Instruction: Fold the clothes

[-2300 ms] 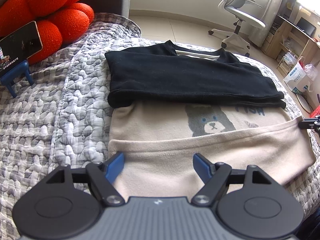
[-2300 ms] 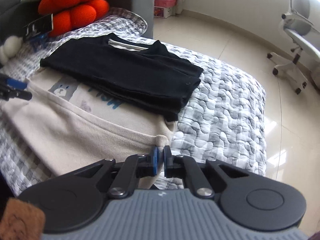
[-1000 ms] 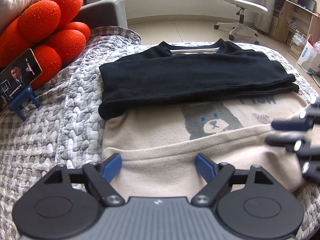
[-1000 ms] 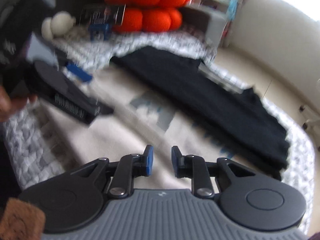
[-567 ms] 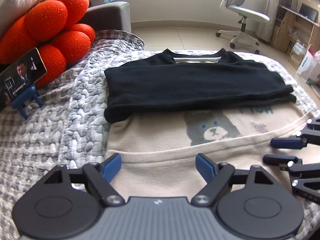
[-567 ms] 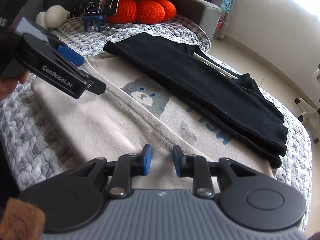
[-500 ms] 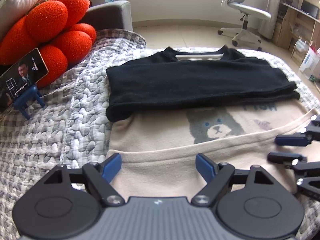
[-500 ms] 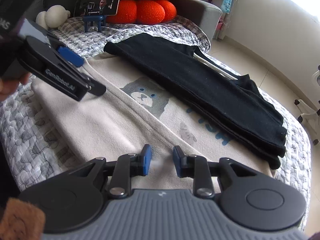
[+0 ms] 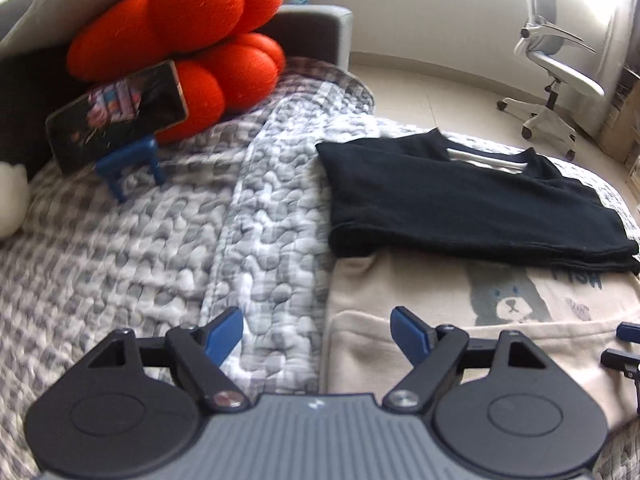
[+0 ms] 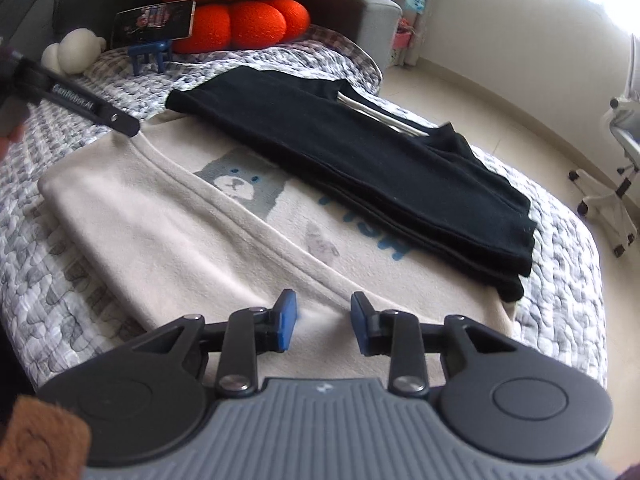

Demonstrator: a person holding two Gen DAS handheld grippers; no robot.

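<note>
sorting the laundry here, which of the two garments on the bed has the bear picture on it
The beige fleece garment, nearest both grippers, carries the grey bear print. The folded black t-shirt is plain and overlaps the beige one's far edge.

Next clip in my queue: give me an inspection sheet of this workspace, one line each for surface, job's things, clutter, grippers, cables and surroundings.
Surface: grey-and-white quilt spread over a sofa, wrinkled.
Job's things: beige bear-print garment lies flat with its near part folded over; folded black garment rests across its far edge.
Clutter: phone on a blue stand, orange cushion, white plush toy, all toward the sofa's back.
Grippers: left gripper open, empty, straddling the beige garment's left edge; right gripper open, empty, over the fold.
Cables: nothing seen.
Surroundings: office chair on a pale floor; wall behind.
</note>
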